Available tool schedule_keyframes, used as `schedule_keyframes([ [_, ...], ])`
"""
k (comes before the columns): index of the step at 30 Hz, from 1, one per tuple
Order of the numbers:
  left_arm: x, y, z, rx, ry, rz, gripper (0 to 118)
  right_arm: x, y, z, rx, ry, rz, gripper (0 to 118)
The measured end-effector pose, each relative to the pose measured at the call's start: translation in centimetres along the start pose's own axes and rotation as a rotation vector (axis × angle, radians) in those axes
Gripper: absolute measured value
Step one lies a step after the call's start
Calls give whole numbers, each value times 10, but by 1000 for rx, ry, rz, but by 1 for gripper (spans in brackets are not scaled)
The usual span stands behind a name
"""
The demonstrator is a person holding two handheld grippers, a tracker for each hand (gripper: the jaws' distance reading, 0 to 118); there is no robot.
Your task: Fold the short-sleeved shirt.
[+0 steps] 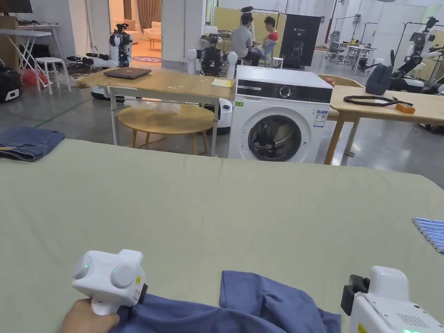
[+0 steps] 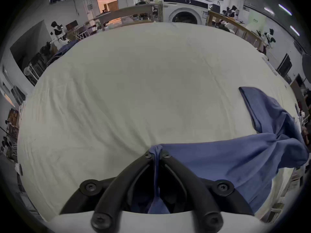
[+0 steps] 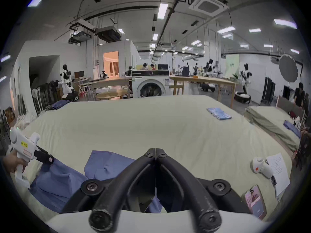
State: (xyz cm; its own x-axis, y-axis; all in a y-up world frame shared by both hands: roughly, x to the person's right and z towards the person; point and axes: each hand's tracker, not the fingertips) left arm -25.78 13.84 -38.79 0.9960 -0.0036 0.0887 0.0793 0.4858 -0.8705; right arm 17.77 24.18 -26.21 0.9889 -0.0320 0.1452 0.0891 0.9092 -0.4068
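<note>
I held a gripper in each hand over the table (image 1: 225, 204), which was covered with a pale green sheet. The blue short-sleeved shirt (image 2: 235, 166) lay crumpled along the near edge of that sheet, one sleeve flat and pointing away from me. My left gripper (image 2: 157, 153) had its jaws closed on a bunched fold of the shirt, the cloth running down between them. My right gripper (image 3: 156, 153) had its jaws closed tip to tip above the shirt; a thin edge of blue fabric showed low between them, but I could not tell whether they pinched it. A phone (image 3: 255, 201), a paper sheet (image 3: 278, 171) and a washing machine (image 1: 279, 115) were nearby.
</note>
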Motion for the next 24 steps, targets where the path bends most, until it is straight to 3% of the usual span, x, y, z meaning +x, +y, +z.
schedule_keyframes([
  [2,-6,-3,14,52,-30,49,0,10,4,-14,-61,20,-19,0],
  [6,-26,-9,40,154,-45,60,0,24,5,-58,-219,53,23,3],
  [10,-37,-25,78,208,-52,101,0,22,-5,-95,-409,64,136,61],
  [11,-40,-27,84,218,-51,107,0,22,-10,-103,-447,63,145,65],
  [17,-51,-41,91,210,-46,126,0,28,-42,-145,-649,60,120,62],
  [21,-50,-44,85,194,-49,135,0,21,-44,-136,-620,63,110,27],
  [22,-49,-46,84,192,-49,136,0,17,-43,-132,-617,64,111,6],
  [24,-47,-49,88,190,-52,137,0,16,-43,-130,-604,69,115,0],
])
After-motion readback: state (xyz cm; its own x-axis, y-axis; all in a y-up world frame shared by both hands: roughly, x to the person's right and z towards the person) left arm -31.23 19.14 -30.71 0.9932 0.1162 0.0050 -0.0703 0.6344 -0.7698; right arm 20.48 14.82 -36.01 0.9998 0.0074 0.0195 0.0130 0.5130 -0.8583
